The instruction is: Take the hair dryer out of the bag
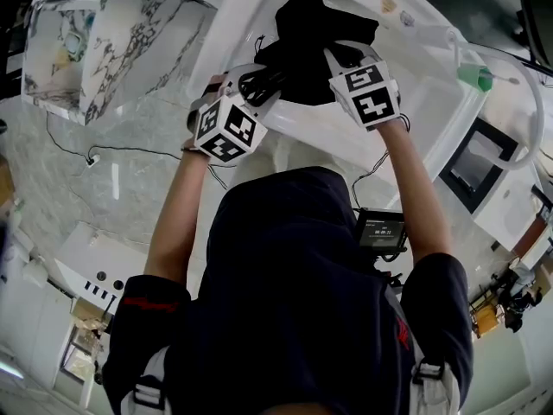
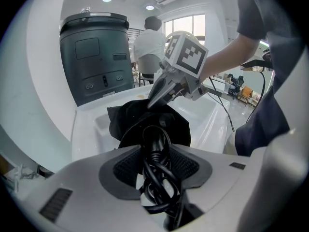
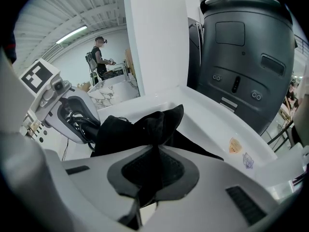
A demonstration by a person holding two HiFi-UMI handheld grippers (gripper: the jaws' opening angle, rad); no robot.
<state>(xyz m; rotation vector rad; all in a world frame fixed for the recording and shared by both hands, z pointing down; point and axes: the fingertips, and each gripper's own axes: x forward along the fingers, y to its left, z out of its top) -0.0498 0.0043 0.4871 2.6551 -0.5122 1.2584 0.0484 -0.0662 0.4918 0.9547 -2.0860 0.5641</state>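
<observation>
A black cloth bag [image 1: 311,41] lies on the white table [image 1: 415,111]. A coiled black power cord [image 2: 157,178] runs out of the mouth of the bag [image 2: 140,122]. My left gripper [image 2: 155,161] is shut on this bundle of cord at the bag's left side [image 1: 259,80]. My right gripper [image 3: 149,178] is shut on a pinched fold of the bag's cloth [image 3: 145,124], on the bag's right side [image 1: 341,54]. The hair dryer's body stays hidden inside the bag. In the right gripper view the left gripper [image 3: 79,122] shows with cord in its jaws.
A tall dark grey machine [image 3: 241,57] stands behind the table. A marble-topped counter [image 1: 86,41] is to the left, with a cable on the floor. Two small stickers [image 3: 235,145] are on the table. A person in white [image 2: 149,45] stands far off.
</observation>
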